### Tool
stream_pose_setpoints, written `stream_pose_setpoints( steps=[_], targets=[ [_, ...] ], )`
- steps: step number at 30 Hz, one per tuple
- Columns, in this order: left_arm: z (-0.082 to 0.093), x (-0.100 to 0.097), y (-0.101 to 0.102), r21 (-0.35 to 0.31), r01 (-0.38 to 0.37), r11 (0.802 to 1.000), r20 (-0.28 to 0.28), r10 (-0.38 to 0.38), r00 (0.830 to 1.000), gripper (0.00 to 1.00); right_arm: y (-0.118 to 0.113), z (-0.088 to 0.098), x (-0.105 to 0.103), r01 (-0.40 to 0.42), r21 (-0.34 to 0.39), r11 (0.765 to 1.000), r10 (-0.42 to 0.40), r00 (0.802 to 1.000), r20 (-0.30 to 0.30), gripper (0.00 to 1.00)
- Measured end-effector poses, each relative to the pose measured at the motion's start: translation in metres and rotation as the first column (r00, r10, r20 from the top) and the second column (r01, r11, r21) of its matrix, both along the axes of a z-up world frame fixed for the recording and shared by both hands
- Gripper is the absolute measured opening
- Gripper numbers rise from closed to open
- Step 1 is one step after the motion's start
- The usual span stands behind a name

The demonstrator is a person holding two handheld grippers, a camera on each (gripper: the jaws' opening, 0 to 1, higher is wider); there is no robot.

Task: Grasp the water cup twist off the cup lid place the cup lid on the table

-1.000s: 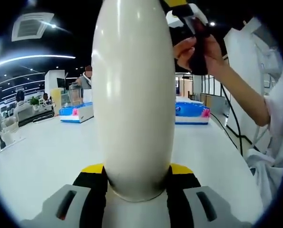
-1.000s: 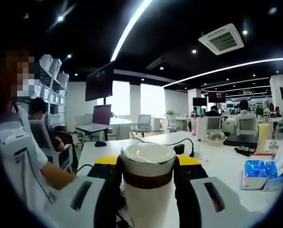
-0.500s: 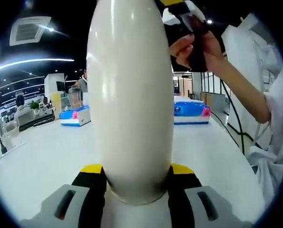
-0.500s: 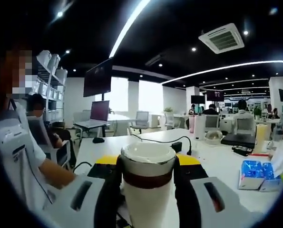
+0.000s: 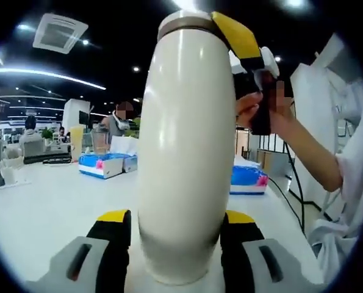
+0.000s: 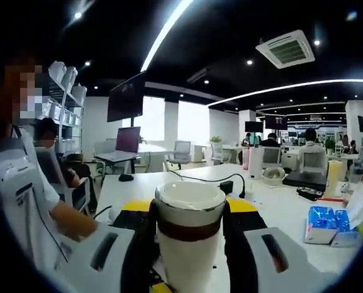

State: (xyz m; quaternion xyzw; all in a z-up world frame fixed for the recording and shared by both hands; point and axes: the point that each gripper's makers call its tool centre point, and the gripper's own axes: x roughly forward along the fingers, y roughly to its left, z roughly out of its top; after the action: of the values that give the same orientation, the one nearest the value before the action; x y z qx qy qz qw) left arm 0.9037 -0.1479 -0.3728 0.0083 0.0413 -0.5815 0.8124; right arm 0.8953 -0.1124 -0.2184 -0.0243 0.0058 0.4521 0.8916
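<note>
The water cup (image 5: 184, 152) is clamped low on its body by the left gripper (image 5: 175, 244) (to steady it), while the cup lid (image 6: 189, 213) is clamped by the right gripper (image 6: 187, 238) for twisting, above the table (image 5: 41, 207).

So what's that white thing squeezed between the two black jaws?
The water cup: in the left gripper view its cream body sits between the jaws. In the right gripper view the jaws flank its lid.

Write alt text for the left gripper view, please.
A tall, glossy cream water cup stands clamped between the left tool's black, yellow-tipped jaws. At its brown-banded top, the right tool, held in a person's hand, reaches in. Behind lies a white table.
</note>
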Motion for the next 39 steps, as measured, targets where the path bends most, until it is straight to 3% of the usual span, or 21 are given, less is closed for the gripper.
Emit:
stream_pose_setpoints(
  steps=[16, 20, 24, 28, 29, 30, 31, 32, 34, 39],
  targets=[
    [0.001, -0.003, -0.002, -0.006, 0.028, 1.000, 0.005, -0.028, 1.000, 0.52, -0.004, -0.003, 0.001, 0.026, -0.018, 1.000, -0.026, 1.000, 0.007, 0.46],
    [0.001, -0.003, -0.002, -0.004, 0.028, 1.000, 0.010, -0.028, 1.000, 0.52, -0.015, -0.010, 0.005, 0.154, -0.078, 0.985, -0.155, 0.988, -0.007, 0.60],
    [0.001, -0.004, -0.002, 0.000, 0.027, 1.000, 0.020, -0.027, 0.999, 0.52, -0.013, -0.001, -0.004, 0.215, -0.056, 0.975, -0.215, 0.977, 0.015, 0.73],
    [0.000, -0.005, -0.002, 0.003, 0.027, 1.000, 0.025, -0.027, 0.999, 0.52, -0.017, 0.009, -0.002, 0.337, 0.000, 0.941, -0.337, 0.941, 0.004, 0.83],
    [0.000, -0.004, -0.002, 0.004, 0.027, 1.000, 0.028, -0.027, 0.999, 0.52, -0.016, 0.017, -0.001, 0.395, 0.034, 0.918, -0.396, 0.918, 0.029, 0.87],
    [0.000, -0.004, -0.003, 0.005, 0.027, 1.000, 0.029, -0.027, 0.999, 0.52, -0.010, 0.023, -0.002, 0.400, 0.033, 0.916, -0.401, 0.911, 0.098, 0.95],
    [0.000, -0.005, -0.003, 0.006, 0.027, 1.000, 0.031, -0.027, 0.999, 0.52, -0.002, 0.026, -0.006, 0.398, 0.006, 0.918, -0.394, 0.906, 0.155, 0.93],
    [0.000, -0.005, -0.003, 0.006, 0.027, 1.000, 0.034, -0.027, 0.999, 0.52, 0.003, 0.024, -0.007, 0.417, -0.023, 0.908, -0.408, 0.897, 0.170, 0.91],
    [0.000, -0.005, -0.003, 0.008, 0.027, 1.000, 0.038, -0.027, 0.999, 0.52, 0.005, 0.020, -0.004, 0.494, -0.070, 0.867, -0.472, 0.857, 0.208, 0.91],
    [0.000, -0.006, -0.003, 0.012, 0.027, 1.000, 0.043, -0.028, 0.999, 0.52, 0.001, 0.020, -0.002, 0.585, -0.019, 0.811, -0.572, 0.799, 0.183, 0.82]
  ],
)
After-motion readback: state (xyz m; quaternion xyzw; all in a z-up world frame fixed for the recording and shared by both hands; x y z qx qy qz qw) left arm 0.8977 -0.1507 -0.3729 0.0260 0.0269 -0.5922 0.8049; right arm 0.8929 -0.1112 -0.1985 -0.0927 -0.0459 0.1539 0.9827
